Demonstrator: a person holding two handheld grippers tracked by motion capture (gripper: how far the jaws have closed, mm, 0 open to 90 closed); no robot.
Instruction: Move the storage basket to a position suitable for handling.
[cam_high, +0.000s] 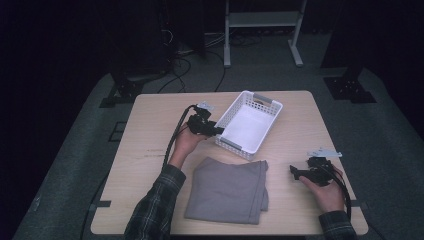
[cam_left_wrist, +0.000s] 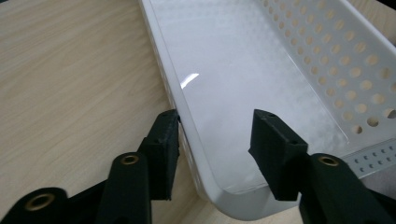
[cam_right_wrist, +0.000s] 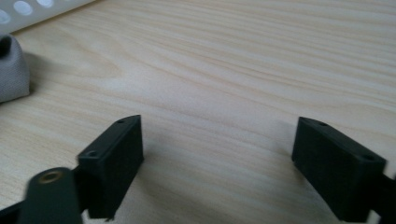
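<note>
A white perforated basket (cam_high: 270, 124) stands empty at the back middle of the wooden table (cam_high: 150, 125). My left gripper (cam_high: 220, 131) is at its near left corner. In the left gripper view the jaws straddle the basket's long side wall (cam_left_wrist: 173, 88), one outside and one inside over the bare floor. A gap shows between the inner jaw and the wall, so my left gripper (cam_left_wrist: 215, 140) is open. A folded grey cloth (cam_high: 227, 190) lies flat in front of the basket. My right gripper (cam_high: 292, 171) rests to the cloth's right. It (cam_right_wrist: 217, 154) is open over bare wood, with the cloth's edge (cam_right_wrist: 11, 70) off to one side.
The basket has grey handles at both short ends (cam_high: 262, 98). A person's plaid sleeve (cam_high: 152, 210) reaches in past the cloth's left side. Cables trail from both grippers. Beyond the table are dark floor, cables and a white stand (cam_high: 262, 30).
</note>
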